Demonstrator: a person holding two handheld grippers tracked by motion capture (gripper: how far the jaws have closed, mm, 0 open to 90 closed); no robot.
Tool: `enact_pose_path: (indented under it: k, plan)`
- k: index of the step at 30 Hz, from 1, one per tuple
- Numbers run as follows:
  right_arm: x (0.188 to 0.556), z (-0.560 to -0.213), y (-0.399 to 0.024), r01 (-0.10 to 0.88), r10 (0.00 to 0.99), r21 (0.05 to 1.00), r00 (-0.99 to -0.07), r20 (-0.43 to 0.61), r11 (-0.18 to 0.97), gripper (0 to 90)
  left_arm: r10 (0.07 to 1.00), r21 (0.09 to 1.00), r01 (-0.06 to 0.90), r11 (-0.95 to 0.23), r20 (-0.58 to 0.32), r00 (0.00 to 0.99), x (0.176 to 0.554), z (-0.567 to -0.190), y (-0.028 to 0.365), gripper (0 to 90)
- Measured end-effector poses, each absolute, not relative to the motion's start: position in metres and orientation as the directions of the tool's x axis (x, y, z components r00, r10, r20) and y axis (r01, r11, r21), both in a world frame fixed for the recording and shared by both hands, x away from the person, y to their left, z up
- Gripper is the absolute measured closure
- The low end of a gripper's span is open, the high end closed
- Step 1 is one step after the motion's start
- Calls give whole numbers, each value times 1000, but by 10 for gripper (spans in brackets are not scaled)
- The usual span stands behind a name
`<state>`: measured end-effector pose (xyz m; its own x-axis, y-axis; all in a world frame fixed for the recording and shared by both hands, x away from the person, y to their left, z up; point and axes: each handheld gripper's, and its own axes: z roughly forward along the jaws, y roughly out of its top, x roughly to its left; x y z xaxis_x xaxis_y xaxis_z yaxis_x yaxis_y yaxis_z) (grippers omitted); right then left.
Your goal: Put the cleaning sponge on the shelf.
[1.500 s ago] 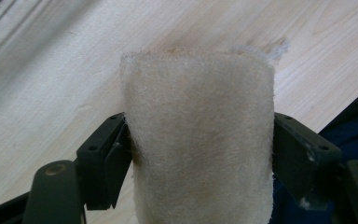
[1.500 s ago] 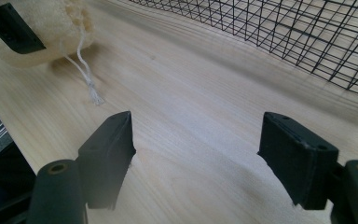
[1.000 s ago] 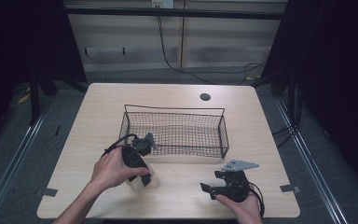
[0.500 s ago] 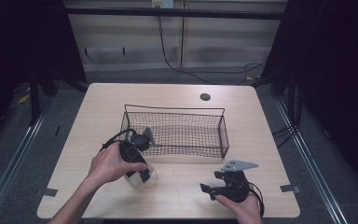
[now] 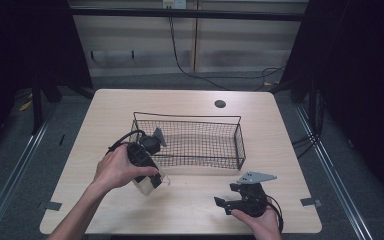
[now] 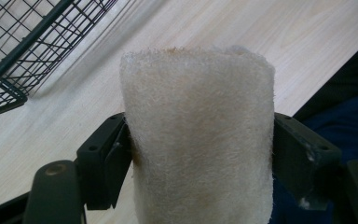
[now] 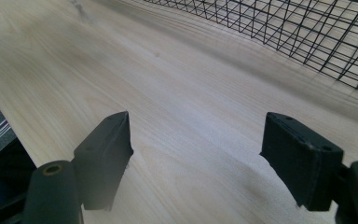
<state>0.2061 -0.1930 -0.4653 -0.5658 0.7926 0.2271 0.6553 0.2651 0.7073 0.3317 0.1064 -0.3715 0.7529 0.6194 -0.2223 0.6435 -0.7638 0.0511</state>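
Note:
My left gripper (image 5: pixel 151 182) is shut on a cream, fuzzy rolled piece (image 5: pixel 145 186), held just above the table in front of the basket's left end. Up close the cream roll (image 6: pixel 198 135) stands between the two black jaws of the left gripper (image 6: pixel 198 158), which press on its sides. A black wire basket (image 5: pixel 240 144) sits in the middle of the table, and its corner (image 6: pixel 14 51) shows at upper left in the left gripper view. Near the front right edge my right gripper (image 5: pixel 222 205) lies low, open. The right gripper (image 7: pixel 196 154) has bare wood between its jaws.
The light wooden table (image 5: pixel 110 115) has a small dark round grommet (image 5: pixel 220 104) at the back. The basket's mesh wall (image 7: pixel 284 32) crosses the top of the right gripper view. Dark floor and rails surround the table, and the front edge lies close to both hands.
My left hand has tipped the gripper's rear end up toward the basket, while the cream roll has stayed at nearly the same spot. The right gripper has not moved.

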Motion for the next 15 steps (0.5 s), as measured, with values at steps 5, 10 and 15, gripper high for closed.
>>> enact_pose_path:
  k: [5, 10, 15]
  plan:
    - [206, -465, -192, 652, 790, 709, -571, 225, 270, 233, 619, 55, 640, -767, -200, 759, 330, -362, 105, 260]
    - [206, -465, -192, 651, 787, 709, -574, 226, 271, 226, 612, 59, 631, -774, -190, 768, 328, -356, 104, 260]
    - [206, -465, -192, 649, 788, 711, -575, 222, 272, 225, 611, 69, 629, -775, -173, 772, 330, -344, 103, 261]
